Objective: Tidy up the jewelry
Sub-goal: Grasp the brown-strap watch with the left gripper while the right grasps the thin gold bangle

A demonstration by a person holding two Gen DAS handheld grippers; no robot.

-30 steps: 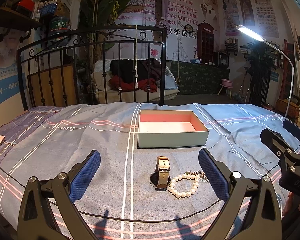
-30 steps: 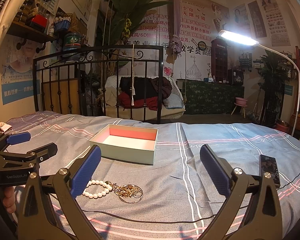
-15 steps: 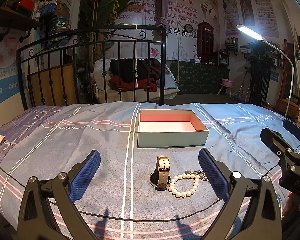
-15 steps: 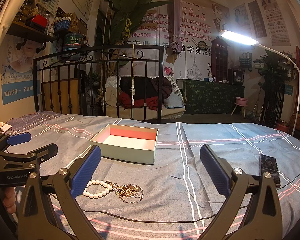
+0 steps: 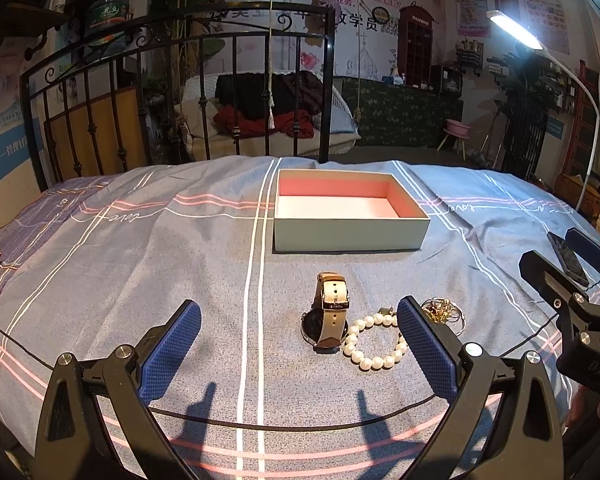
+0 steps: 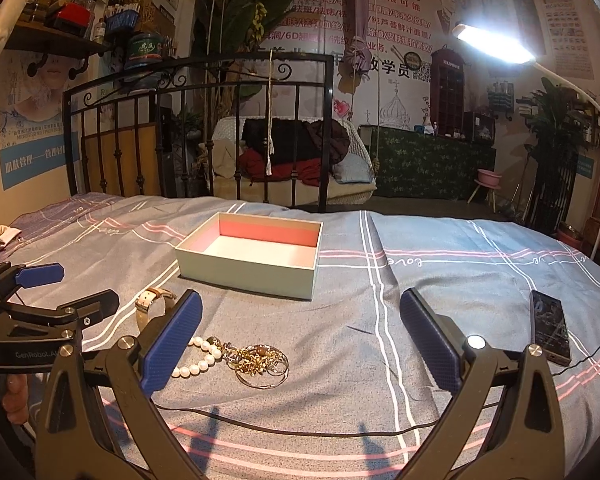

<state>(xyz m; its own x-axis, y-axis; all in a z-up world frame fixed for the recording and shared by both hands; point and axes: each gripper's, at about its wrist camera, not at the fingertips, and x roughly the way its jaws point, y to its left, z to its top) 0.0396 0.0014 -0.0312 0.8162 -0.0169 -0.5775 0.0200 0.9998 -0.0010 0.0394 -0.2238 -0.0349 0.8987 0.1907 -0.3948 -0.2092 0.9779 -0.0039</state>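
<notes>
Pre-grasp stage: both grippers, left (image 5: 298,338) and right (image 6: 300,332), spread, empty. Watch (image 5: 329,314), pearls (image 5: 374,344), chains (image 6: 258,362) lie before the empty box (image 5: 348,232); next, 1 piece needs pinching.

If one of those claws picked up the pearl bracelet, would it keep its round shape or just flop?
The pearl bracelet would probably flop: it is separate round beads on a string, lying in a loose, uneven loop on the bedspread. The smooth beads might slip between the jaws. It touches the gold chain tangle, which might drag along.
</notes>
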